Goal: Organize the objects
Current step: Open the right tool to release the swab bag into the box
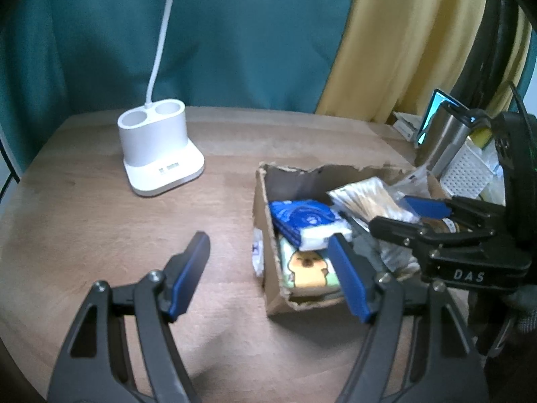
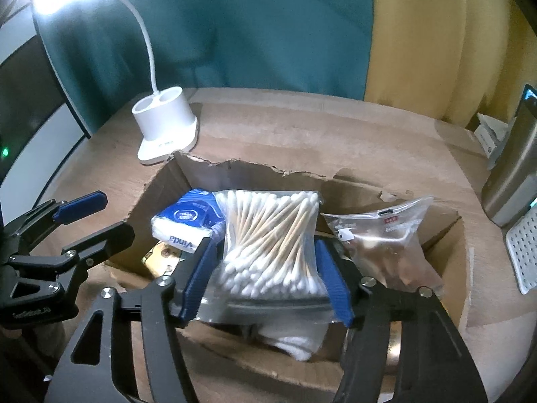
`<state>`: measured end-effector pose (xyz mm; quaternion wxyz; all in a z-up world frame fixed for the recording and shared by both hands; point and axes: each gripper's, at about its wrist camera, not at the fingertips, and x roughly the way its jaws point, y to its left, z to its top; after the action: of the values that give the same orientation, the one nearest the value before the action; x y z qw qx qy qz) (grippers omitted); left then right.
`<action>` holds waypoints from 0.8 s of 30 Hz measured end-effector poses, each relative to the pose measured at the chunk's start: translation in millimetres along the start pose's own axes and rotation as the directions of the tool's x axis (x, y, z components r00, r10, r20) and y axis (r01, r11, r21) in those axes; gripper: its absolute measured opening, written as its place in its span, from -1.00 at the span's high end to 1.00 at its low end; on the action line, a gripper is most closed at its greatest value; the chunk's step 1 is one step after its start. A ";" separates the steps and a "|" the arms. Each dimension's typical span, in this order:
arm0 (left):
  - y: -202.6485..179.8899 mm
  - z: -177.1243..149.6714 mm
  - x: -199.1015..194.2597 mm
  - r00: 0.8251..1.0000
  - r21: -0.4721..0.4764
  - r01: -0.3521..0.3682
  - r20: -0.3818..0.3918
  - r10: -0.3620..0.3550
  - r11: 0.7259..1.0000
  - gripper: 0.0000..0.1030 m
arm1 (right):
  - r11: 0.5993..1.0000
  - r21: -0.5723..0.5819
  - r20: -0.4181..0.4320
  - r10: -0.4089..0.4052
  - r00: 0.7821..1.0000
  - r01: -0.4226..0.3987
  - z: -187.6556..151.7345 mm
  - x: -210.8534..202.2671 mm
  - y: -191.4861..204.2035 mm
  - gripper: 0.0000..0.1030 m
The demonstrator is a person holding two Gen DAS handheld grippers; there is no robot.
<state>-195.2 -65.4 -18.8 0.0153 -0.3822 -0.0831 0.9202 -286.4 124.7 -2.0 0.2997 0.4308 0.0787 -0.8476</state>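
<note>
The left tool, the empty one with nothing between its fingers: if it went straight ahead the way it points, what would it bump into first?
Probably the cardboard box: the left tool stands open, its right finger at the box's near edge. Depth is hard to judge.

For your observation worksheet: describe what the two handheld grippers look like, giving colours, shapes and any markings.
Both are matt black, with triangular cut-out linkage arms, silver pivot screws and flat blue pads on the fingers. The left gripper looks the same as the right gripper. The right one's body carries white letters "DAS"; a thin dark cable runs behind it.
</note>
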 end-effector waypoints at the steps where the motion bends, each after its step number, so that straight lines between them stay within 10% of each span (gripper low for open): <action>1: -1.9 -0.6 -2.0 1.000 0.002 0.000 0.003 0.000 1.000 -0.44 | 1.000 -0.001 0.005 -0.001 1.000 0.001 -1.2 -2.6 0.2 -0.35; 24: -41.0 -16.4 -43.7 0.999 0.043 0.006 0.052 -0.008 0.999 -0.47 | 0.998 0.035 0.081 -0.045 0.996 0.043 -35.9 -61.7 -10.4 -0.35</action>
<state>-154.1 -26.7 7.2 0.0248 -0.3573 -0.0649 0.9314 -240.1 174.4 22.6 0.2768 0.3988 0.0619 -0.8721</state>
